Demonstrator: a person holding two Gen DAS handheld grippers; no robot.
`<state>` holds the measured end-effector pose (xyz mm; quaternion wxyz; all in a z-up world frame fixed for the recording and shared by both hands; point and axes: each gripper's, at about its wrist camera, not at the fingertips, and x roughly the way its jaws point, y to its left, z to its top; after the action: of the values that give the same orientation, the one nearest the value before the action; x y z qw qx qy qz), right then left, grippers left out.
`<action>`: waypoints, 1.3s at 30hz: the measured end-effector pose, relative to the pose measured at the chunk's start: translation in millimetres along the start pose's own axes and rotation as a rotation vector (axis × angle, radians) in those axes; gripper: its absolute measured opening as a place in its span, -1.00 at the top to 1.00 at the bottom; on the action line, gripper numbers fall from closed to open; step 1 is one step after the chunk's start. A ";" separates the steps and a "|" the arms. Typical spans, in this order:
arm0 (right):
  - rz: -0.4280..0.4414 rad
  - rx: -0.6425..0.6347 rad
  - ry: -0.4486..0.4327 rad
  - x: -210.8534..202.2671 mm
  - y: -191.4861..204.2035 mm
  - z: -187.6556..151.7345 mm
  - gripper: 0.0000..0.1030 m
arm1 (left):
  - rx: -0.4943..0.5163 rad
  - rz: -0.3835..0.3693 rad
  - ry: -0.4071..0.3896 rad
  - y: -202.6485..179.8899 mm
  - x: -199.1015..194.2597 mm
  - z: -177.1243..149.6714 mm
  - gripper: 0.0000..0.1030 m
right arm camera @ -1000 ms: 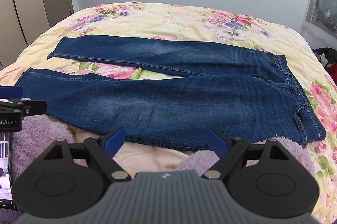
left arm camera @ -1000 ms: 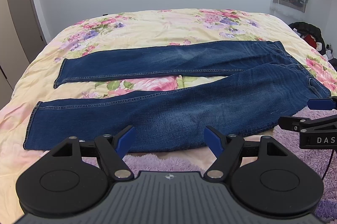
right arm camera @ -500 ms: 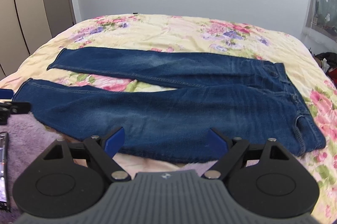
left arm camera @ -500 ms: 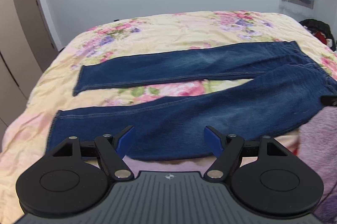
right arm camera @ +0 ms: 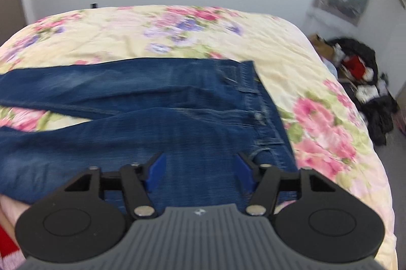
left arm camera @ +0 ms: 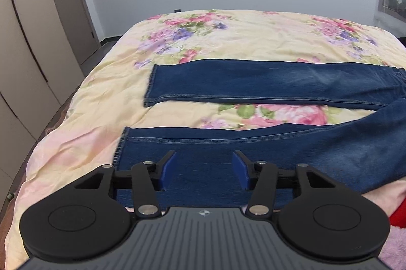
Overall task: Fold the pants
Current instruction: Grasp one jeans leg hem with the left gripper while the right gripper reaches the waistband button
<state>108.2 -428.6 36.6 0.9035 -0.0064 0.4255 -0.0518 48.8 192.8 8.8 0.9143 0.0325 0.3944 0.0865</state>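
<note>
Sprawling blue denim pants [left arm camera: 266,84], flat

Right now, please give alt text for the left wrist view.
The open left gripper hovers over the near leg of jeans spread flat on a floral bed. Grey wall behind.

Right hand-held gripper [right arm camera: 200,168] agape above jeans [right arm camera: 157,117]

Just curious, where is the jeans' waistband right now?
In the right wrist view the waistband lies at the jeans' right end, on the floral bedspread, just beyond the open right gripper.
</note>
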 end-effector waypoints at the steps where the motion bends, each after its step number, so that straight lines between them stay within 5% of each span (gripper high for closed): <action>1: -0.022 0.018 0.019 3.7 -14.6 7.6 0.14 | -0.011 0.011 0.003 10.1 3.5 1.1 -0.13; 10: -0.185 0.012 0.106 46.5 -114.8 45.1 0.19 | -0.160 0.039 0.033 92.8 59.2 16.3 -0.10; 14: -0.214 -0.005 0.145 85.3 -120.0 27.3 0.43 | -0.230 0.056 0.057 115.2 96.4 15.4 -0.12; 21: -0.210 0.004 0.175 144.5 -93.1 0.0 0.46 | -0.258 0.088 0.097 142.6 162.9 8.5 -0.18; 25: -0.231 -0.007 0.191 165.4 -80.1 -3.9 0.46 | -0.332 -0.019 0.078 166.2 180.2 5.7 -0.17; 31: -0.272 -0.021 0.207 181.2 -70.6 -3.5 0.39 | -0.390 -0.184 0.125 189.6 193.9 1.0 0.42; 36: -0.313 -0.056 0.218 185.6 -62.8 -0.6 0.32 | -0.448 -0.351 0.142 206.2 191.0 -3.3 0.42; 39: -0.333 -0.084 0.219 186.1 -57.8 -1.0 0.32 | -0.440 -0.329 0.188 206.2 200.2 -5.0 0.38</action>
<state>220.1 -504.6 -103.8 0.8298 -0.1086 0.5159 -0.1828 152.7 432.2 -111.5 0.8606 -0.2390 0.4492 0.0231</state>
